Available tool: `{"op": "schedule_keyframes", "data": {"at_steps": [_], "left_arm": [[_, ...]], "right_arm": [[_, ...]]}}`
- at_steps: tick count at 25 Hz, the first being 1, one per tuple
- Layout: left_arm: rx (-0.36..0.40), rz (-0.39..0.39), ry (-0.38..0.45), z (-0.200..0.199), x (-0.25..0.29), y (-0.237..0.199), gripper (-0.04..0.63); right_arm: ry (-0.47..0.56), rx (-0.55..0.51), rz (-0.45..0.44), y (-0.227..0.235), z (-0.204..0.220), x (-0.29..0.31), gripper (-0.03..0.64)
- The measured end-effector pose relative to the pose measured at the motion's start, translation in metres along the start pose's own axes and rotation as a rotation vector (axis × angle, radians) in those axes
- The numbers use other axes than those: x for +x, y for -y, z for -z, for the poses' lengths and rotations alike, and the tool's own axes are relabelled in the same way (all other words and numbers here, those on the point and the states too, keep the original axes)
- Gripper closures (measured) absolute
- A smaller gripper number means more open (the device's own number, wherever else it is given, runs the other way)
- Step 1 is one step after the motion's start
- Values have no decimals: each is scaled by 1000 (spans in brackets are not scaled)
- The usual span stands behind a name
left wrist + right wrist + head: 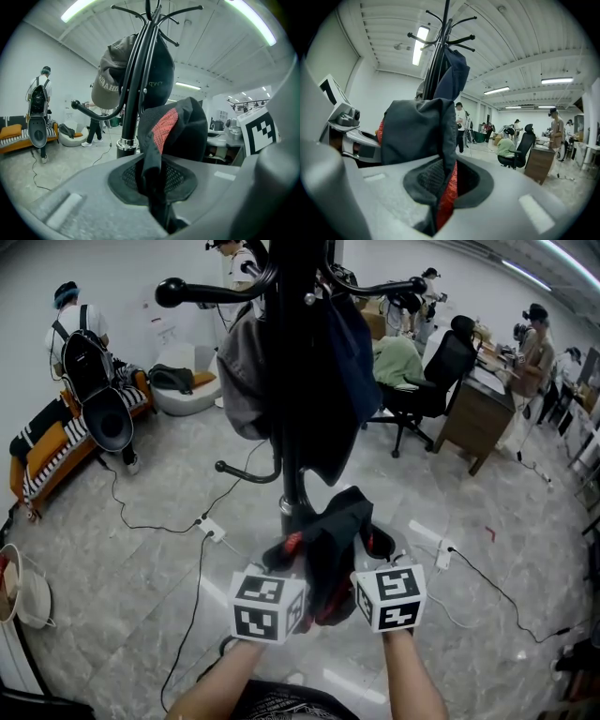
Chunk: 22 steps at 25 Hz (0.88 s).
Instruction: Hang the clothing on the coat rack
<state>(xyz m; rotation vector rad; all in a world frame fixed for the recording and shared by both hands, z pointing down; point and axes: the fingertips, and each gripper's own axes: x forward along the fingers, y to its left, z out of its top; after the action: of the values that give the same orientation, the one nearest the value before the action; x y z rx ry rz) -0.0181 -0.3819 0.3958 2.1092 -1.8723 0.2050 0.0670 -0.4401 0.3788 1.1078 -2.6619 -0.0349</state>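
A black coat rack (298, 381) stands straight ahead, with a grey cap (246, 381) and a dark navy garment (345, 362) hanging on its upper hooks. Just in front of its pole, a black garment with red mesh patches (333, 540) is stretched between both grippers. My left gripper (284, 551) is shut on the garment's left side, and my right gripper (375, 542) is shut on its right side. In the left gripper view the fabric (183, 126) runs down between the jaws, with the rack pole (129, 93) close behind. The right gripper view shows the same cloth (417, 131) pinched.
A lower rack hook (246, 472) juts out to the left at mid height. Cables and a power strip (211, 529) lie on the tiled floor. An office chair (436, 371) and a wooden desk (473, 409) stand at the right, a striped sofa (47, 446) at the left. Several people stand around.
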Motion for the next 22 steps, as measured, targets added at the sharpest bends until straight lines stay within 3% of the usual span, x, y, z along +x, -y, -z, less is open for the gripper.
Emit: {"op": "schedule_keyframes", "data": {"at_steps": [22], "left_arm": [[-6,14,-67,30,20,5,563]], "right_arm": [[-65,19,-38,-8,29,17,583]]}}
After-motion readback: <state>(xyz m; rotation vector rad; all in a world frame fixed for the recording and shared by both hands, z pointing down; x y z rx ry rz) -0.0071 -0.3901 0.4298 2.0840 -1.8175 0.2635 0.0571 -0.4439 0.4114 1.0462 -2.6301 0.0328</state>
